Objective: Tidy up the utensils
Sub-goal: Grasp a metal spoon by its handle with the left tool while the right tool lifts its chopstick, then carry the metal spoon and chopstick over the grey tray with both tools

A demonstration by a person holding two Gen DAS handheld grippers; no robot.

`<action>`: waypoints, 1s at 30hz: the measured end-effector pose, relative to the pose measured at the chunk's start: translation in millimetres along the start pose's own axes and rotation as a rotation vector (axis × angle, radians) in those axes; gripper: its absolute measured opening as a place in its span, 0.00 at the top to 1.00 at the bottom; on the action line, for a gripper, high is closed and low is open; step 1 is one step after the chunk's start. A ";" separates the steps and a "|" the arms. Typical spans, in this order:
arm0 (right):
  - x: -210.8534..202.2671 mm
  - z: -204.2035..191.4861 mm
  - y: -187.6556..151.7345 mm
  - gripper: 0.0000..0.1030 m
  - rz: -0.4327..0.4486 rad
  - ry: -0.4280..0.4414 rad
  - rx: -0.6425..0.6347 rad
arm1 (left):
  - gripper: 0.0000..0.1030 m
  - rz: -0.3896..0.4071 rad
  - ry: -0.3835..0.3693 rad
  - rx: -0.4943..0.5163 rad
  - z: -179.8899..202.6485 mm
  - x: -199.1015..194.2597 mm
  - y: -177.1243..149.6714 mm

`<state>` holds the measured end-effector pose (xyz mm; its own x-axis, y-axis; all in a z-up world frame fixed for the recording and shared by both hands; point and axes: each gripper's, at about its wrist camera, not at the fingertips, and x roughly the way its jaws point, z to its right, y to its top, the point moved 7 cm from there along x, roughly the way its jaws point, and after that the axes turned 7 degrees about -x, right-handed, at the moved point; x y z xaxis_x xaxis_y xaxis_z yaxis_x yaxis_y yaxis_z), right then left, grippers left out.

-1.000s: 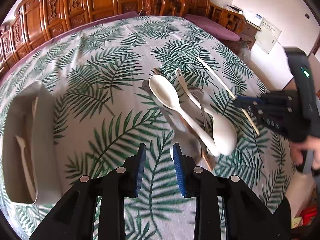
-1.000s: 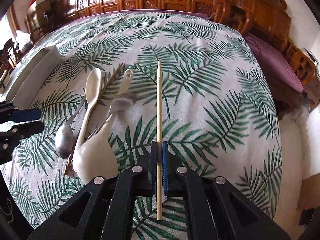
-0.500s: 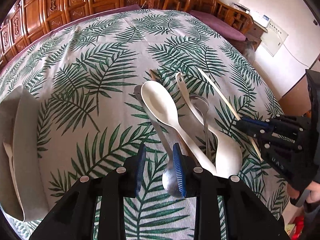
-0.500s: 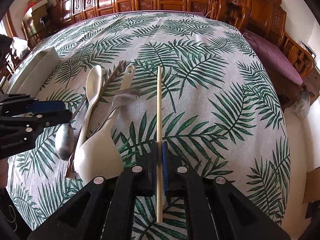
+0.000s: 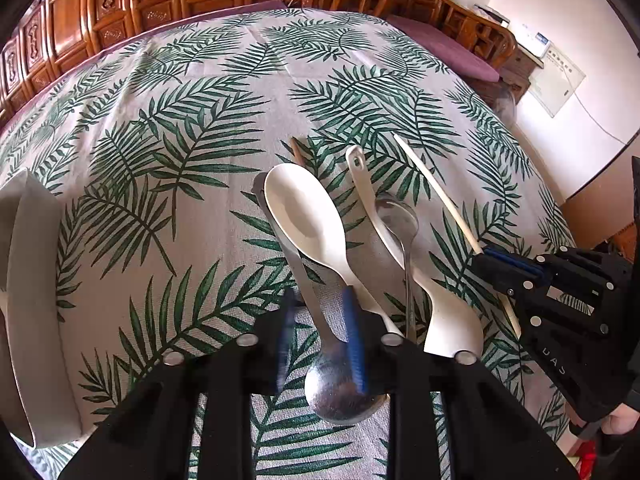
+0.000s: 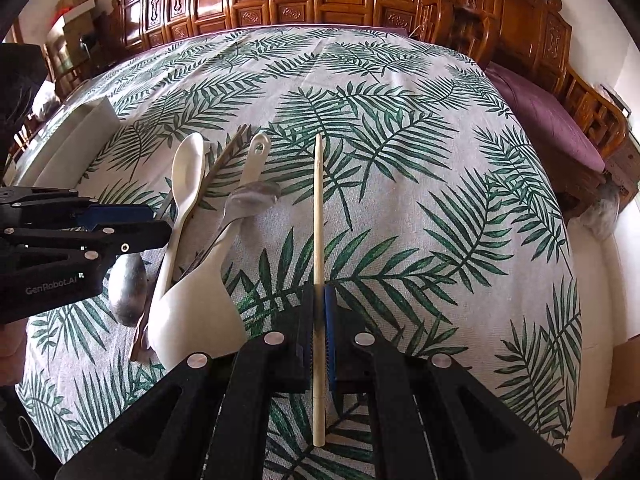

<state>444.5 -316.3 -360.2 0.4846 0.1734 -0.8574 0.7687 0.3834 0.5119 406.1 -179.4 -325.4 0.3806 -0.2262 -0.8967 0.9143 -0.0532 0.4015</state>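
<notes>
A metal spoon [image 5: 340,396] lies on the palm-leaf tablecloth, its handle running up between the fingers of my left gripper [image 5: 318,300]. The jaws are closing and the pads stand a little off the handle on both sides. Beside it lie a white spoon [image 5: 304,216], a second white spoon [image 5: 452,328], a smaller metal spoon [image 5: 396,216] and a brown chopstick [image 5: 298,150]. My right gripper [image 6: 320,292] is shut on a pale chopstick [image 6: 318,200] that points away across the cloth. From the right wrist view, the left gripper [image 6: 160,222] hangs over the utensil pile.
A white organizer tray [image 5: 32,280] stands at the left edge of the table, also seen as tray [image 6: 76,140]. Carved wooden cabinets and chairs [image 6: 472,28] ring the far side. A purple cushion [image 6: 548,120] lies on the right.
My left gripper has moved forward and down over the pile, so the metal spoon's handle now sits between its fingers, and its jaws have narrowed. The right gripper and its chopstick have stayed put.
</notes>
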 end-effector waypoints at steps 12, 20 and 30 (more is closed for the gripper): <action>-3.7 -1.4 -2.6 0.94 -0.009 0.011 -0.004 | 0.95 0.001 0.066 -0.020 -20.2 -9.7 -10.3; -28.5 -6.9 -0.6 0.94 -0.007 -0.039 -0.018 | 0.95 0.046 0.061 -0.033 -42.2 -39.6 -18.4; -64.4 -49.6 38.4 0.94 0.059 -0.050 -0.083 | 0.95 0.160 0.001 -0.036 -68.6 -109.0 -12.6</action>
<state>422.1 -267.8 -287.9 0.5500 0.1535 -0.8209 0.7016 0.4482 0.5539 362.6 -87.3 -245.6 0.5214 -0.2283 -0.8222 0.8467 0.0186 0.5318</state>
